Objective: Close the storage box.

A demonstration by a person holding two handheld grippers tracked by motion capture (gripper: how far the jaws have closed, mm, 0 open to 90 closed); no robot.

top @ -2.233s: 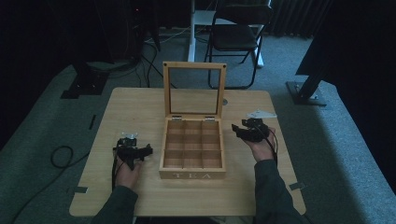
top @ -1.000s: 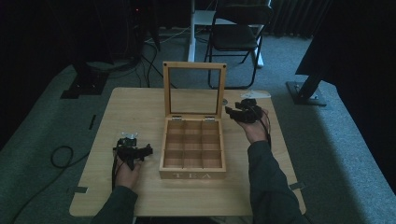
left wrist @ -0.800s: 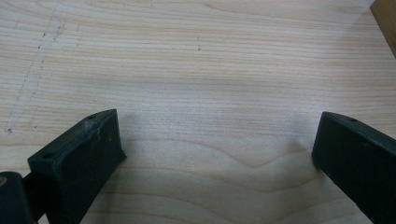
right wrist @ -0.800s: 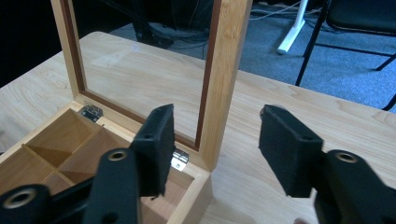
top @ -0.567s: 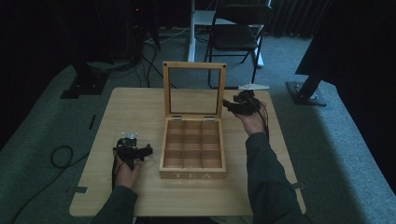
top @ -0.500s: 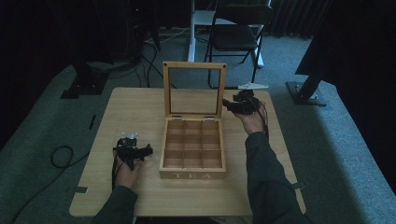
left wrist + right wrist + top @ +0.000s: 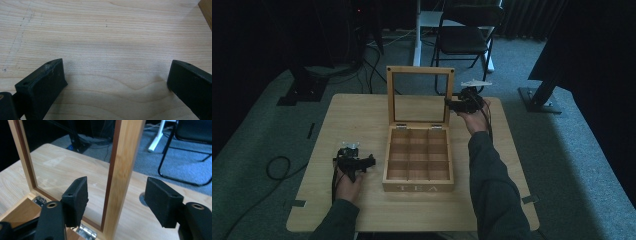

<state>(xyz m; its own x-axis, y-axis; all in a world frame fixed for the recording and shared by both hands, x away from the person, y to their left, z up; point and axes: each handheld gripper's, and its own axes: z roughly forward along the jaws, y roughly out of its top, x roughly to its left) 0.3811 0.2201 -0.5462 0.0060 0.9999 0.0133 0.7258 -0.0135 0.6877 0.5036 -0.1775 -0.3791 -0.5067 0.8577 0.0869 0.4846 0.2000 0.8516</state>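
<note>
Left gripper (image 7: 371, 162) rests low on the table (image 7: 342, 115), near the person and just left of the box (image 7: 418, 160). Its jaws stand wide apart with bare wood between them; nothing is held. In the left gripper view a corner of the box shows at the upper right edge, clear of the jaws.

The box sits mid-table, front face lettered TEA, its compartments empty as far as can be seen. The lid (image 7: 420, 96) stands upright at the far edge on two hinges (image 7: 86, 231), with a window pane in a wooden frame.

Right gripper (image 7: 451, 105) is at the lid's right frame rail (image 7: 123, 170). Its jaws have just been opening; the rail stands between them, but neither pad presses on it. One pad lies on the pane side, the other outside the frame, with a gap visible on both sides.

Hazards from this position:
- Lid fall. The lid is free-standing. A nudge toward the person would likely drop it shut; a push away would load the hinges.
- Snagging. Drawing the gripper back at an angle could catch a pad on the rail and drag the lid or shift the box.
- Pane contact. The inner pad is close to the window and could knock it.

Beyond the table stands a chair (image 7: 464, 37).
</note>
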